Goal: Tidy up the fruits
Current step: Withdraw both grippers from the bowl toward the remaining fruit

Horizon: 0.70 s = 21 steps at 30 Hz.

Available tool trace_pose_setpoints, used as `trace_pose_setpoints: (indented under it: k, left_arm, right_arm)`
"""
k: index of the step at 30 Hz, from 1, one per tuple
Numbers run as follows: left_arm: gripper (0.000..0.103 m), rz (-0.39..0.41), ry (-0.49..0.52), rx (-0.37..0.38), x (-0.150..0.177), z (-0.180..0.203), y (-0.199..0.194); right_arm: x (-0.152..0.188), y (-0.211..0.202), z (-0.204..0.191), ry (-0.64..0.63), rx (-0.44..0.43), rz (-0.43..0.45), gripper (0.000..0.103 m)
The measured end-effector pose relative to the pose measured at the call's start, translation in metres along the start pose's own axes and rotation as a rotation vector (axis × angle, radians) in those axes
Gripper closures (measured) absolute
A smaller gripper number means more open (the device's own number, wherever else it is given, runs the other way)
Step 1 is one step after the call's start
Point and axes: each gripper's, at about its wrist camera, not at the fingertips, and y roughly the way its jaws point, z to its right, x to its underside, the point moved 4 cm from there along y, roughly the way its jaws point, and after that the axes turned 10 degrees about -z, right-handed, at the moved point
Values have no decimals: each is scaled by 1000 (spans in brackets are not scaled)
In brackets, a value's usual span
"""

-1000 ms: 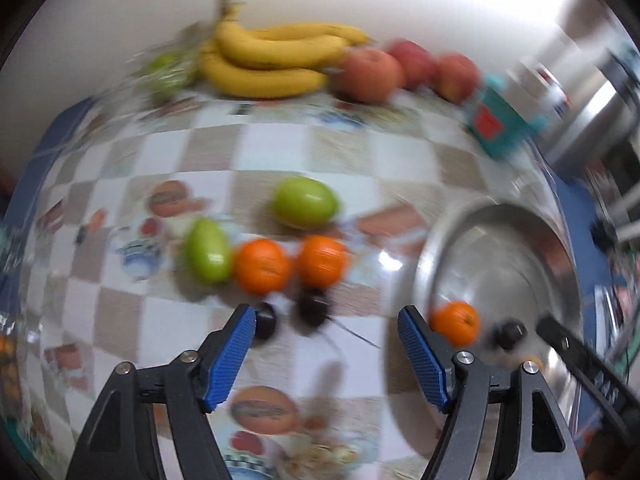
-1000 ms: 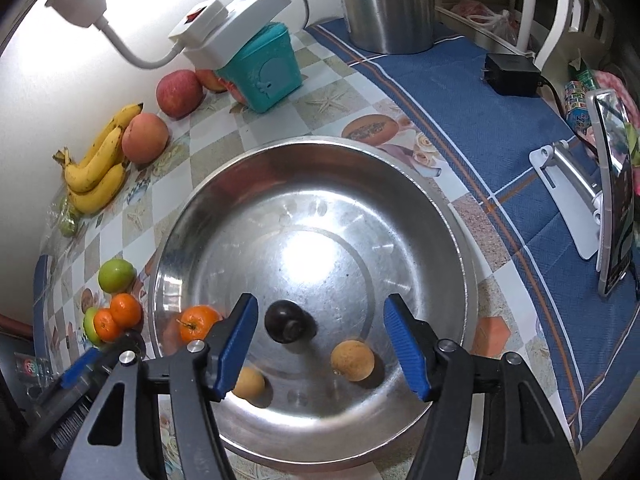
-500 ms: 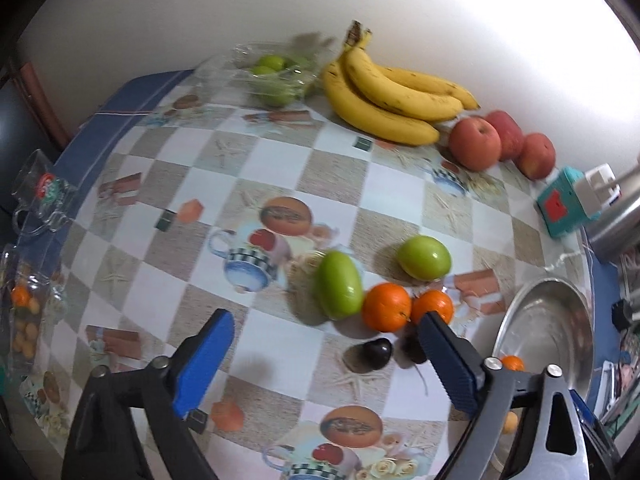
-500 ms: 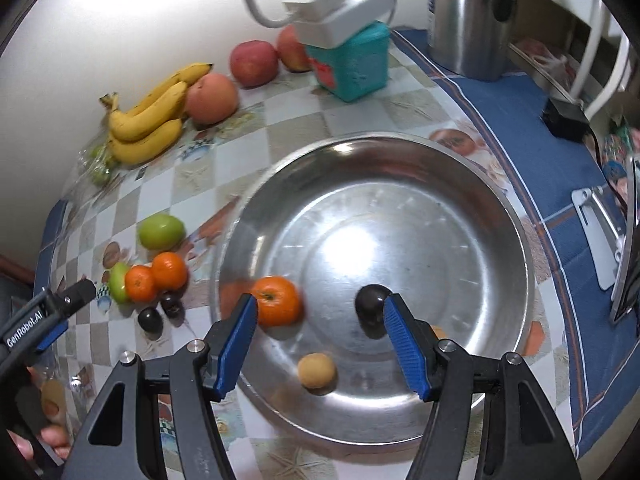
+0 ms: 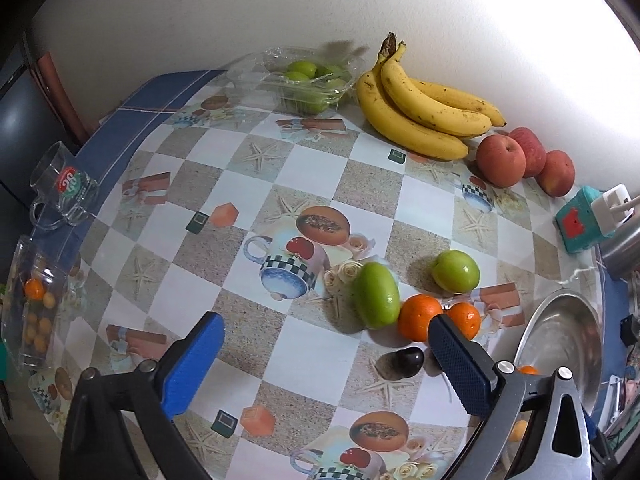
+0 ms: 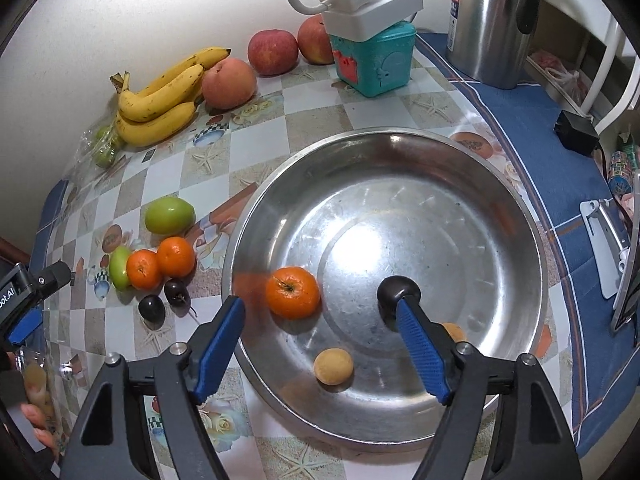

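1. Worktop (image 6: 312, 116): checked cloth printed with cups and starfish, blue border along the right side.
2. Steel bowl (image 6: 500, 216): sits on the worktop, filling the centre of the right wrist view. Inside it: one orange (image 6: 293, 292) at 9 o'clock of the bowl floor, a dark plum (image 6: 394, 292) near the centre, a small yellow fruit (image 6: 333, 366) at 7 o'clock, and another small yellow fruit partly hidden behind the right gripper's finger.
3. Kettle (image 6: 490, 20): steel, at 1 o'clock, on the blue border.
4. Bananas (image 5: 424, 108): a bunch against the wall at 12 o'clock in the left wrist view, with three apples (image 5: 500, 160) just beside it at 2 o'clock.
5. Teal box (image 6: 372, 60): carries a white power strip; stands near the apples.
6. Clear tray of small green fruit (image 5: 308, 84): at 11 o'clock, beside the banana stems.
7. Loose fruit on the worktop outside the bowl: two green fruits (image 5: 376, 294), two oranges (image 5: 420, 318) touching each other, two dark plums (image 6: 152, 308) just below them.
8. Left gripper (image 5: 324, 364): jaws spread wide and opening, nothing between them; one dark plum lies near its right finger.
9. Right gripper (image 6: 320, 344): over the bowl's near rim, jaws spread and opening, pinching nothing; the orange and a yellow fruit show in the gap, untouched.
10. Glass mug (image 5: 64, 188): at 9 o'clock, worktop edge.
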Motion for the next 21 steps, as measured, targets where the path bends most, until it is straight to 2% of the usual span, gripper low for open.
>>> trace_pose_setpoints:
  k: [2,3,5,9,14,21]
  left_arm:
    - [0,7,4,-4,-1,-1,0]
    - [0,15,6,-5,-1,-1,-1]
    - [0,25,8,-9,-2,-2,-2]
    - [0,38,13,-5,-4,-4,-3]
    - [0,47,19,-3,-7,-8,-2]
    - [0,53,24,-17,-11,-13,-1]
  right_arm:
    - [0,0,-2,-7,5,7,18]
    - [0,1,-2,-10,6,11,10]
    - [0,2,-4,-14,12,17,5]
    - [-1,1,-9,-22,13,38,5]
    - [-3,1,-15,-15,-28,65,5]
    - [-3,2,-25,-1,-83,59,5]
